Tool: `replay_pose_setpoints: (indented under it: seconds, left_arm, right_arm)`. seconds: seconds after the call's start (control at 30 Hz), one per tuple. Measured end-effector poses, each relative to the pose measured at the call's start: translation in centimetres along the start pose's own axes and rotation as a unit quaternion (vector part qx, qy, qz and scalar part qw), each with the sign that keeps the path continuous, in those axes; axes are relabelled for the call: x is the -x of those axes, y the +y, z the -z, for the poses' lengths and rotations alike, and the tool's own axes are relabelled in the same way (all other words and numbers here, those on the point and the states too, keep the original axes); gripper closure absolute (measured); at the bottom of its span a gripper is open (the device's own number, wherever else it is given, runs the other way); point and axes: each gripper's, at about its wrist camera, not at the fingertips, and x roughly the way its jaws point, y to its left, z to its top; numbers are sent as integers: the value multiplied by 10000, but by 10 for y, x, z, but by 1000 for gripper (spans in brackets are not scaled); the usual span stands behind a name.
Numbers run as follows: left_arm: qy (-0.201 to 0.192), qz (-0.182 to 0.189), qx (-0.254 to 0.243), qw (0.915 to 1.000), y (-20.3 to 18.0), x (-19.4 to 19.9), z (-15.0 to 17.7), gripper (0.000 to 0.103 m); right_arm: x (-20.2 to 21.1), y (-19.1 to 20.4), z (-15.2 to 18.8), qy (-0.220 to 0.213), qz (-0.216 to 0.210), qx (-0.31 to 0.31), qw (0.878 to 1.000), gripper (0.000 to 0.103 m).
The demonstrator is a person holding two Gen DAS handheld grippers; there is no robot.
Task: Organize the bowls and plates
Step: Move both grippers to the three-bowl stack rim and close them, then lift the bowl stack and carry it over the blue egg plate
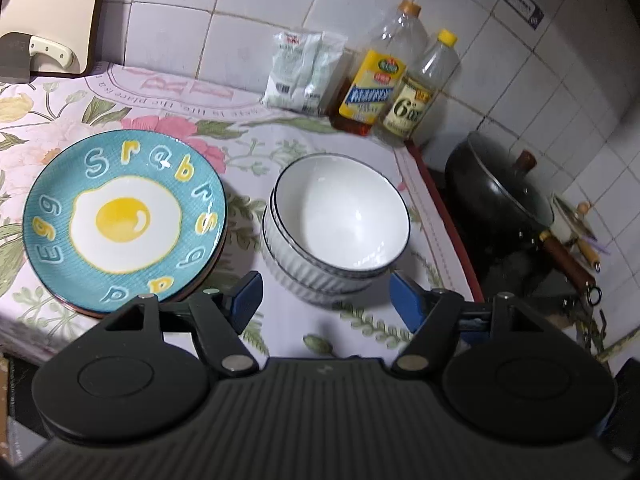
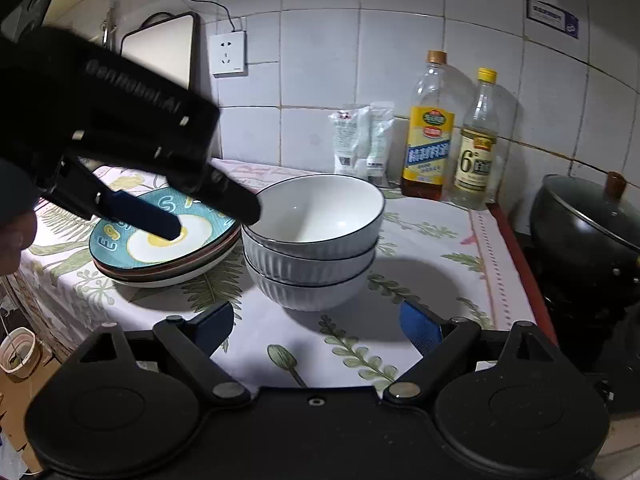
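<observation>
Right tongs (image 2: 316,326): fingers spread wide apart, holding nothing, positioned low over the near part of the table (image 2: 420,272), which is covered by a floral cloth. Left tongs (image 1: 326,300): fingers likewise spread apart and empty. In the right wrist view, the left tongs hang above the plates with one blue pad over the egg picture; contact with the plate cannot be determined.

Stack of bowls (image 2: 312,240): three white ribbed bowls with dark rims, nested upright, standing on the table just beyond both tongs. Stack of plates (image 2: 168,256): located just beside the bowls on their left. The two stacks are very close; whether they touch cannot be determined. The top plate (image 1: 124,216) is teal with a fried egg picture and raised letters.

Behind the bowls, against the tiled wall: two white packets (image 2: 362,140) standing upright, then a bottle with a yellow label (image 2: 428,128) and a clear bottle with a yellow cap (image 2: 478,140), side by side. To the right, off the cloth: a black pan with lid (image 2: 588,220). Far left: a cutting board (image 1: 56,12) leaning on the wall and a cleaver (image 1: 24,56) in front of it. A wall socket (image 2: 228,53) with one cable is above.
</observation>
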Motion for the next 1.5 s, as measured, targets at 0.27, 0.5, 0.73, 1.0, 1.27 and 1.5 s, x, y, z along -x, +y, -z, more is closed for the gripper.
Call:
replay_pose_setpoints:
  seconds: [0.27,0.5,0.73,1.0,1.27,1.5]
  left_arm:
    - [-107,326,637,9974,23,-30,-6,33]
    - [78,474,722,9962,36,-59,-21,35]
    - [235,466,525,9973,39,-78,-27,37]
    - [399,223,184,9988,36,-95,-22,47]
    - [329,-129,82,9993,32,-105,-25,63]
    - [266,-117,-148,9995,29,-102,-23,64]
  right_arm:
    - [-54,-4,12,51,-17,-147,9999,8]
    - [-86,-10,14,6,-246,-458,9986,8]
    - [-105,-8,14,-27,-367,-525,9979,7]
    - [-115,-12,14,-36,-476,-597,9971,3]
    - [-121,-8,13,-216,-431,-355,9982,3]
    - [-120,-9,14,-260,-430,-424,9978,4]
